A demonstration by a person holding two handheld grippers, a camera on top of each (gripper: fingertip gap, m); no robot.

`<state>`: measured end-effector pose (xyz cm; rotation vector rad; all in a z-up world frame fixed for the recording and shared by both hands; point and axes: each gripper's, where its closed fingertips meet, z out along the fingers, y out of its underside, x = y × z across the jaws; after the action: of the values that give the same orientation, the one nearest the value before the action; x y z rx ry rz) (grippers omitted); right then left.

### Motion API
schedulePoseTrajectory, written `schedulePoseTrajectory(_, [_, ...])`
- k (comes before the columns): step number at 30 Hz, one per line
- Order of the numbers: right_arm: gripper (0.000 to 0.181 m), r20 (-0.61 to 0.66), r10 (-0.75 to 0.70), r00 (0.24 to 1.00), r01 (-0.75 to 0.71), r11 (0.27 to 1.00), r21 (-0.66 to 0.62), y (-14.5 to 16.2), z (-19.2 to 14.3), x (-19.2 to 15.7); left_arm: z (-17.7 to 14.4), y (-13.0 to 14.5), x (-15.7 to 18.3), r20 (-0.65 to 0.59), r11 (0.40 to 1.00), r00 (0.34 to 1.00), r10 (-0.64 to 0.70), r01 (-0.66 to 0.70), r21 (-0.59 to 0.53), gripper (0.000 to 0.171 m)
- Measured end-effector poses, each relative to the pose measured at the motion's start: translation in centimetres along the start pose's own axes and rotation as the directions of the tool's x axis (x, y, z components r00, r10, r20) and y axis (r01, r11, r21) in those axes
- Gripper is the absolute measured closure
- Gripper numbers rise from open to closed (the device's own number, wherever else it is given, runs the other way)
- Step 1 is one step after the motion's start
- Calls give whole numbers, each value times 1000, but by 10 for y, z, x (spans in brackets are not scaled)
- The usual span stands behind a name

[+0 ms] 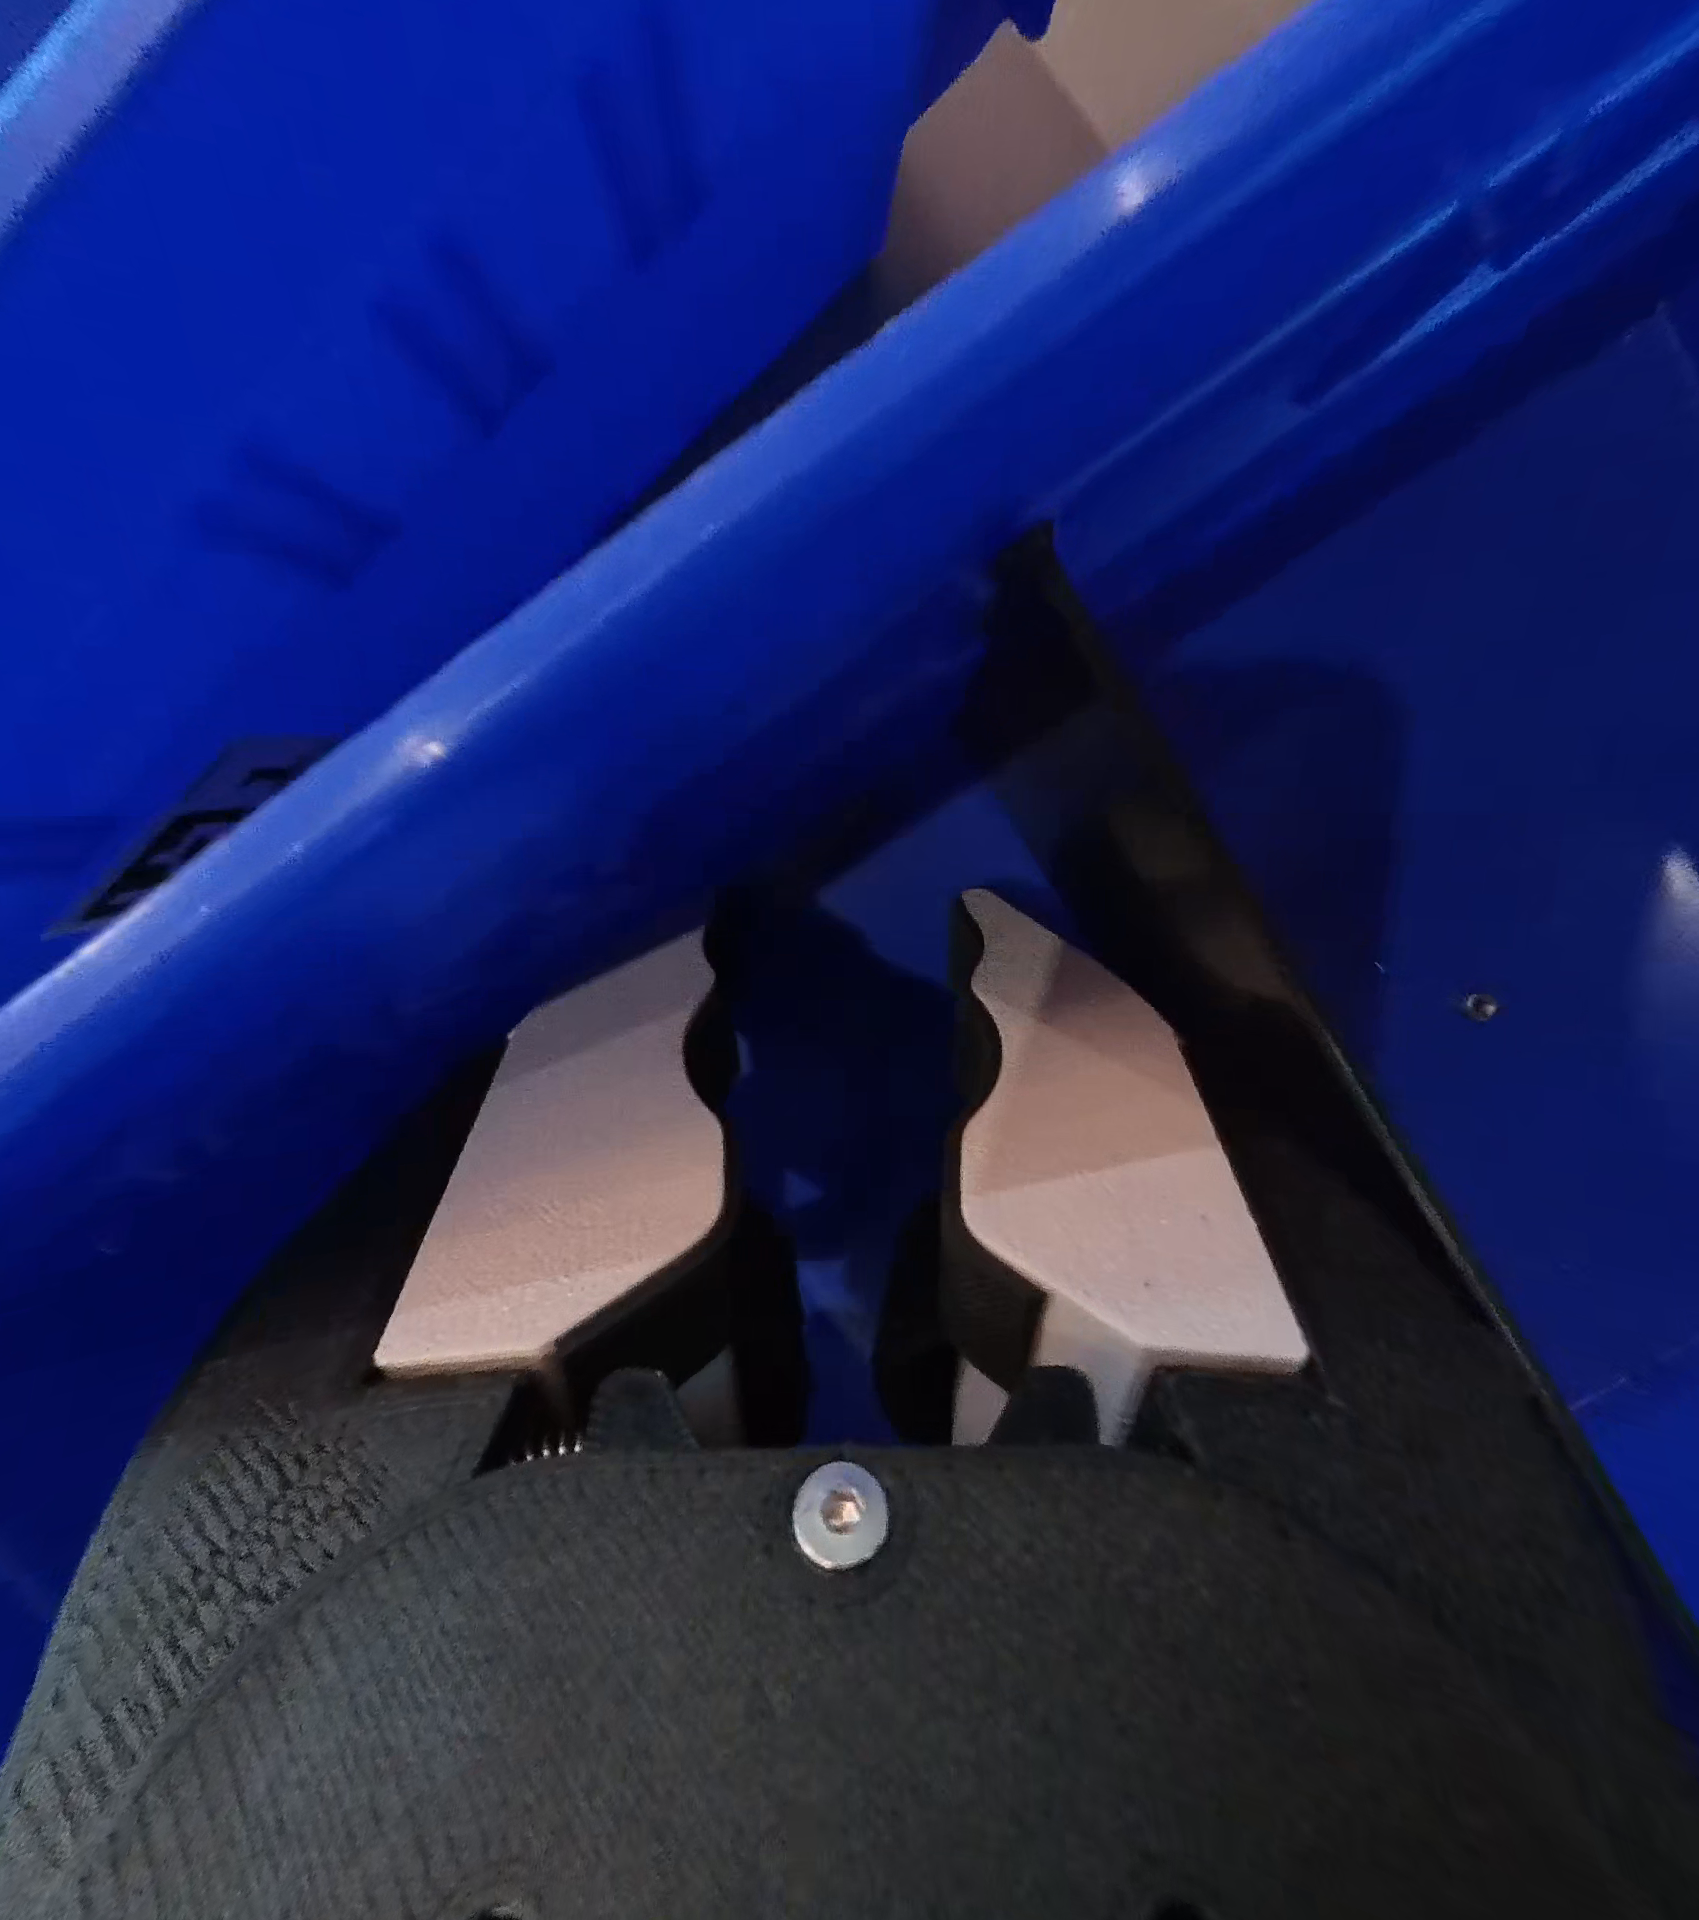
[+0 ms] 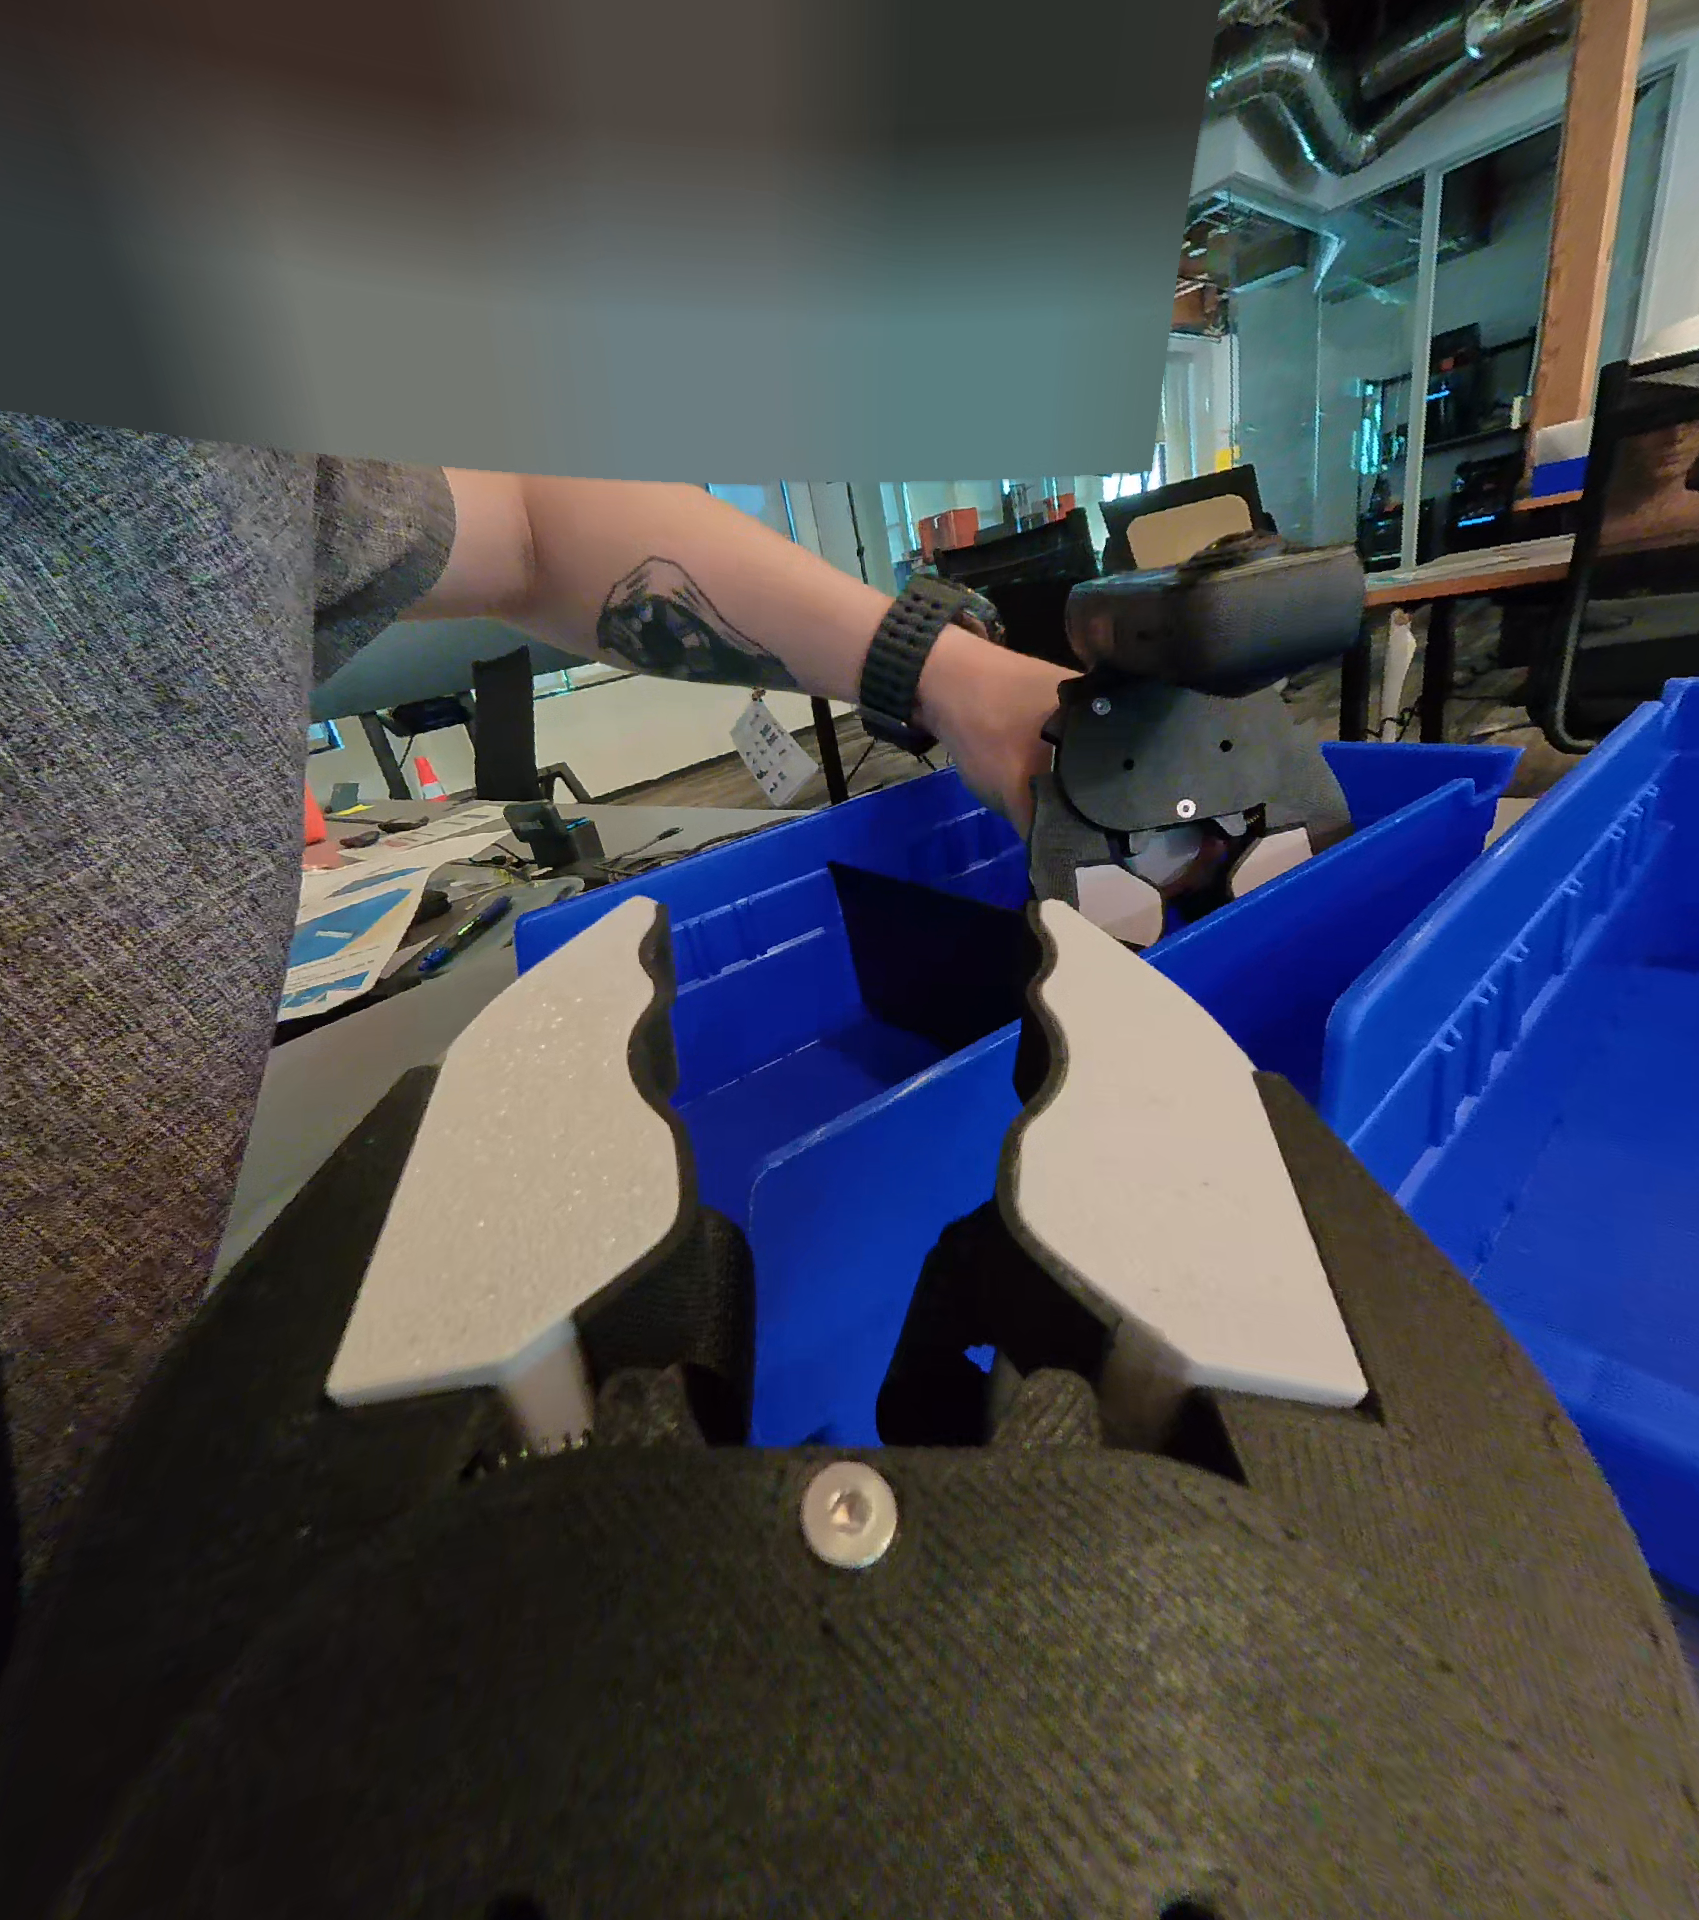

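Observation:
In the right wrist view my right gripper (image 2: 850,935) is open and holds nothing. Its white fingers (image 2: 533,1143) stand either side of the near wall of a blue plastic bin (image 2: 855,1195). A black divider (image 2: 928,966) stands across the inside of this bin. My left gripper (image 2: 1177,862), held by a person's hand, reaches into the far end of the same bin. In the left wrist view the left gripper (image 1: 845,935) is open with blue plastic behind the gap. The bin's rim (image 1: 616,707) crosses over its left fingertip. The black divider (image 1: 1167,831) runs along its right finger.
A second blue bin (image 2: 1603,1039) stands close on the right, and the ribbed wall of another bin (image 1: 305,312) fills the upper left of the left wrist view. Papers and a pen (image 2: 466,930) lie on the grey table at left. The person's torso (image 2: 76,831) is close on the left.

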<state>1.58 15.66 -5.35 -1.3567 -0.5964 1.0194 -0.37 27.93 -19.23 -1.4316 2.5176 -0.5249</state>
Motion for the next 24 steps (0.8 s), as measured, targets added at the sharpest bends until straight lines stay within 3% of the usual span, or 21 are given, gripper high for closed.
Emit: schedulePoseTrajectory(24, [118, 7, 13, 1000, -14, 1000, 8, -2, -1, -1, -3, 6, -3, 0, 1000, 1000, -7, 7, -26, 159])
